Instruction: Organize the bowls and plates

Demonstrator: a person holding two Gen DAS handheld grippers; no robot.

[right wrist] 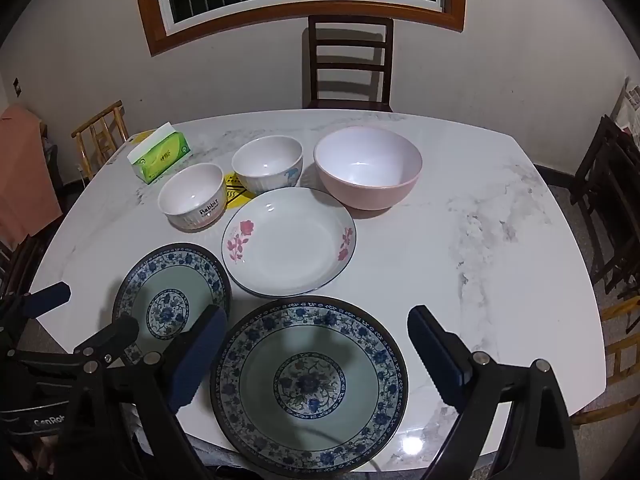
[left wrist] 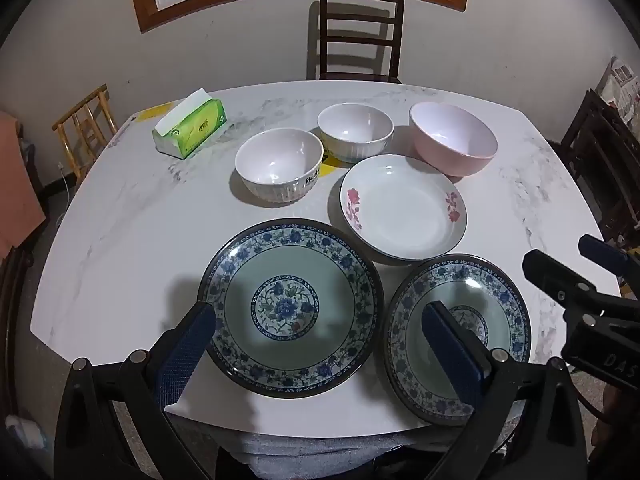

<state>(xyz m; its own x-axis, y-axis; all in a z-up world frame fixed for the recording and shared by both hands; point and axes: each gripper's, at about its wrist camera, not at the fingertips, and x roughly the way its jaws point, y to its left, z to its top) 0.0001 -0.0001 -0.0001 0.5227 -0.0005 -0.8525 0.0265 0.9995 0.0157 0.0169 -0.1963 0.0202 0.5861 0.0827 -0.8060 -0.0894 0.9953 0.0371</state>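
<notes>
Two blue-flowered plates lie at the table's near edge: one [left wrist: 290, 307] [right wrist: 172, 294] on the left, one [left wrist: 458, 338] [right wrist: 308, 384] on the right. A white plate with pink roses [left wrist: 404, 206] [right wrist: 289, 240] lies behind them. Two white ribbed bowls [left wrist: 279, 164] [left wrist: 355, 131] and a pink bowl [left wrist: 454, 138] [right wrist: 368, 172] stand further back. My left gripper [left wrist: 316, 344] is open and empty above the left blue plate. My right gripper [right wrist: 316, 348] is open and empty above the right blue plate.
A green tissue box [left wrist: 190, 124] [right wrist: 160, 156] sits at the back left of the white marble table [left wrist: 120, 248]. A yellow sticker [right wrist: 236, 194] lies between the white bowls. Dark chairs [left wrist: 360, 34] stand behind and to the right; a bamboo chair [left wrist: 86, 126] stands left.
</notes>
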